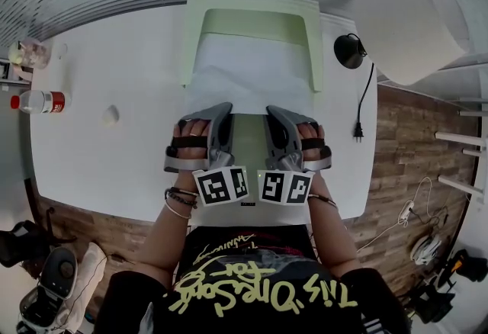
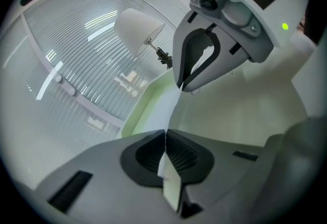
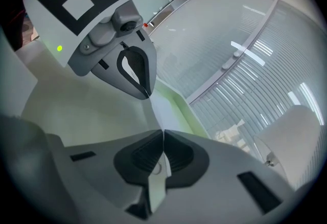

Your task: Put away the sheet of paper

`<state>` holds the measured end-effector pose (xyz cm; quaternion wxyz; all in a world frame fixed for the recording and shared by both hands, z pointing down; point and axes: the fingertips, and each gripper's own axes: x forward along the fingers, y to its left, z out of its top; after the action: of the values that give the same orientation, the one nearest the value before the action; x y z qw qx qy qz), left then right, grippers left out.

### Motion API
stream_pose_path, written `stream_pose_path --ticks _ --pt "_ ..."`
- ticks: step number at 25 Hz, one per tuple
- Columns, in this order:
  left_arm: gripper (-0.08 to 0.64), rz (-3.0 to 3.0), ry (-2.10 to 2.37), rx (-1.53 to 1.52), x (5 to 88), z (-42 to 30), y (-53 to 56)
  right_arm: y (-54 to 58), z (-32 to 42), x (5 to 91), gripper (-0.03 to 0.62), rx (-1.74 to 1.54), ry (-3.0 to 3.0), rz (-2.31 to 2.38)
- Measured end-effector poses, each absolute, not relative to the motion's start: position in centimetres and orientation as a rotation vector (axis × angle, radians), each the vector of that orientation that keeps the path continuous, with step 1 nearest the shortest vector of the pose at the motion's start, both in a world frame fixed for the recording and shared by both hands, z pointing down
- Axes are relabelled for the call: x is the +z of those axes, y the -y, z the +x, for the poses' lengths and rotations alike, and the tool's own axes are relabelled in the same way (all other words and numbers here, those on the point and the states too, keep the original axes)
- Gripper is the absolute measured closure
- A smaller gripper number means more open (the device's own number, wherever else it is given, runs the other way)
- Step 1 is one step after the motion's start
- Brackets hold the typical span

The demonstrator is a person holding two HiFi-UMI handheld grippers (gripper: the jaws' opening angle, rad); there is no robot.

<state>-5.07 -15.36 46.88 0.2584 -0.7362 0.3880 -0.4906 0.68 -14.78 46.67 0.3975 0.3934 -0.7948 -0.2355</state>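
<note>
The sheet of paper (image 1: 245,75) is seen lying lengthwise in the light green tray (image 1: 314,43), with its far part between the tray's side walls and its near edge reaching out past the tray's open near end. That near edge is pinched at two spots. The left gripper (image 1: 226,108) is clamped on it toward the tray's left side, and in the left gripper view the thin sheet is seen squeezed between the ribbed pads (image 2: 179,154). The right gripper (image 1: 272,110) is clamped on it toward the tray's right side, and in the right gripper view the paper is likewise pressed between closed jaws. The two grippers are held side by side just in front of the tray, each borne by a hand.

The tray is set on a white table (image 1: 114,58). A lamp (image 1: 404,20) with a white shade stands to the right of the tray, with its black plug (image 1: 358,130) lying nearby. A bottle (image 1: 38,102) with a red cap lies well to the left of the tray.
</note>
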Motion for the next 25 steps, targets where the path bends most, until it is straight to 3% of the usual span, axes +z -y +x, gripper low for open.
stream_pose_path --ticks 25 --pt "0.552 -1.989 -1.067 -1.336 47.2 -5.0 17.3 16.7 0.8 47.1 0.584 -0.604 2.007 0.995"
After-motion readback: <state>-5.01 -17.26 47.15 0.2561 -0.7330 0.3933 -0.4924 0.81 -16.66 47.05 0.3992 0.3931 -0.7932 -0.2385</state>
